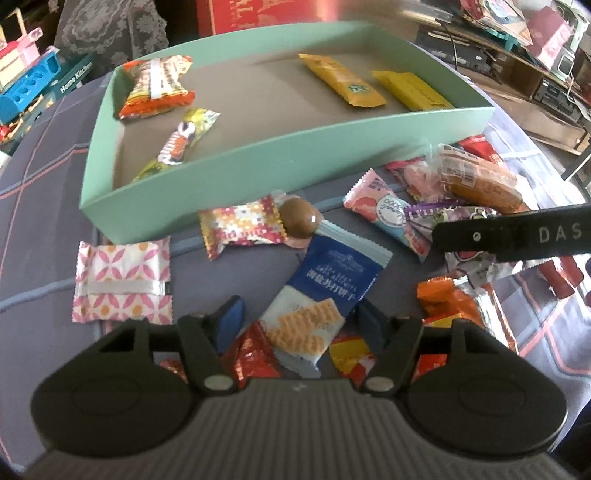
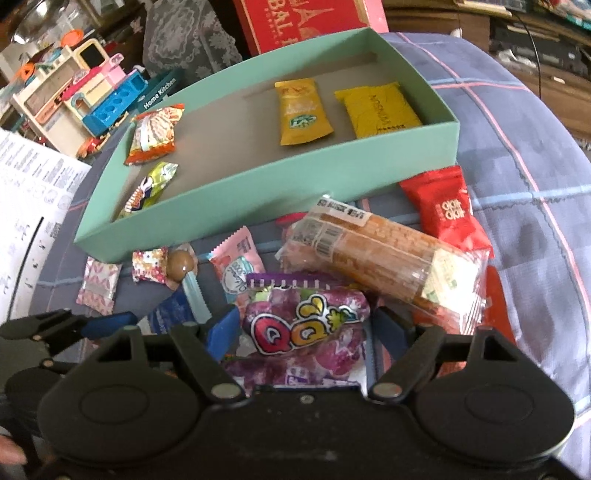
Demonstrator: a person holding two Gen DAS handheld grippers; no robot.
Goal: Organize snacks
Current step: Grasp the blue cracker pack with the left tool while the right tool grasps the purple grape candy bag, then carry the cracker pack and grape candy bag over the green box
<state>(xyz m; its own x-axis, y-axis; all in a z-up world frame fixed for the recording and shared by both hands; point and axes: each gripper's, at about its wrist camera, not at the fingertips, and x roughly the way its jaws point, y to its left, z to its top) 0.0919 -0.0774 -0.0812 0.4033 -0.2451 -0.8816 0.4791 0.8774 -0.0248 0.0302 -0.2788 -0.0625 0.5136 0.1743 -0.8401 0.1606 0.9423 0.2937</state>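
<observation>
A mint-green box (image 1: 236, 177) (image 2: 236, 206) holds two yellow packets (image 1: 343, 79), an orange packet (image 1: 155, 88) and a small yellow-green bar (image 1: 181, 142). Loose snacks lie on the cloth in front of it. My left gripper (image 1: 301, 321) is open, its fingers either side of a blue-and-white cracker packet (image 1: 325, 288) without closing on it. My right gripper (image 2: 306, 325) stands with its fingers either side of a purple QQ candy bag (image 2: 306, 325); the jaws look wide and I cannot tell if they press on it. A long clear-wrapped cake roll (image 2: 384, 254) lies just beyond.
A blue plaid cloth (image 2: 517, 147) covers the surface. A red packet (image 2: 443, 210), pink packets (image 1: 122, 277) (image 2: 236, 266), a floral packet (image 1: 240, 225) and a brown sweet (image 1: 297, 218) lie about. Toys and a red box (image 2: 303, 18) stand behind the green box.
</observation>
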